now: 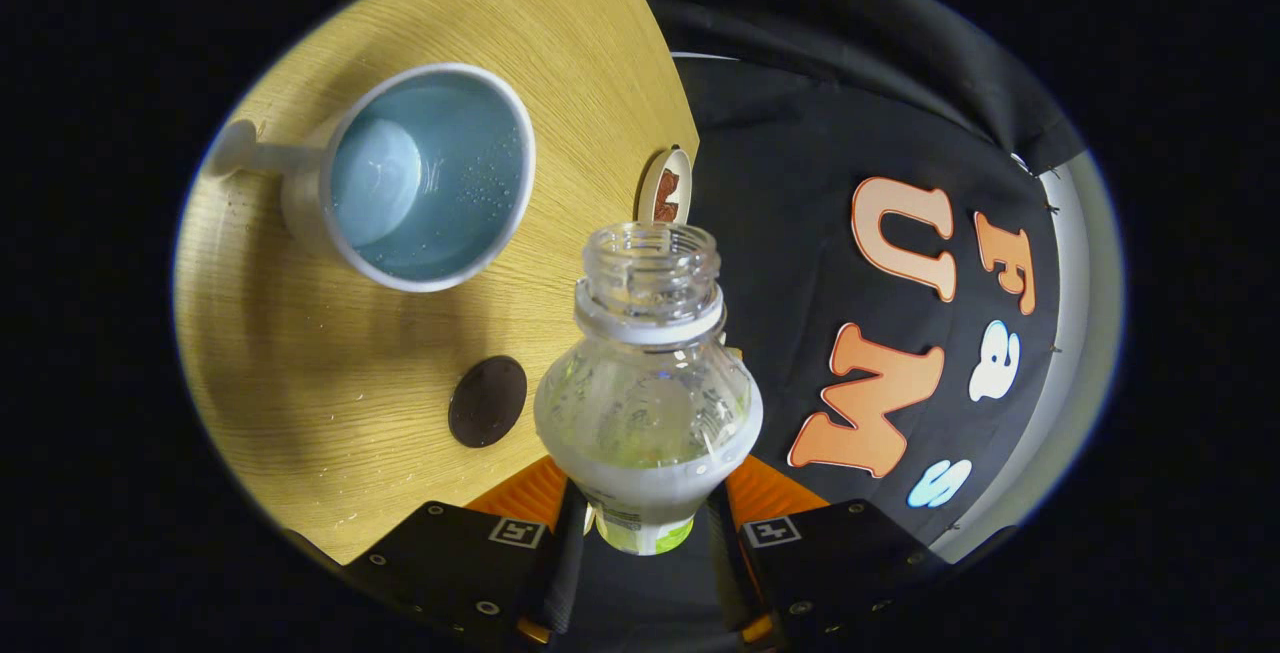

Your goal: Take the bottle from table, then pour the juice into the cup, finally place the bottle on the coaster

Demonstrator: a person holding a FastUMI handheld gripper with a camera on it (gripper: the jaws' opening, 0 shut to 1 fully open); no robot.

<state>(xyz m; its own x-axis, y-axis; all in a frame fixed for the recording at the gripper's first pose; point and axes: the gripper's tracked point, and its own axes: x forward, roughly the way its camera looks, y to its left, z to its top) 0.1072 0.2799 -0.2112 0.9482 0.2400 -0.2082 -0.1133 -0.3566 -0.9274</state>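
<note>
Clear bottle (pixel 648 373), uncapped and nearly empty, clamped between the tongs (pixel 645 518), both fingers pressed on its lower body. Beyond its mouth to the left, white cup (pixel 420 178) on the wooden surface (pixel 300 363). Dark round coaster (pixel 487 401) just left of the bottle.

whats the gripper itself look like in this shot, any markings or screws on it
The gripper shows two flat black finger blocks low in the gripper view, one on each side of the bottle. Each block carries a small square black-and-white marker near its inner corner and several small round screws along its edges. Ribbed panels rise from the blocks toward the bottle. No cable, hand or sleeve can be seen.
</note>
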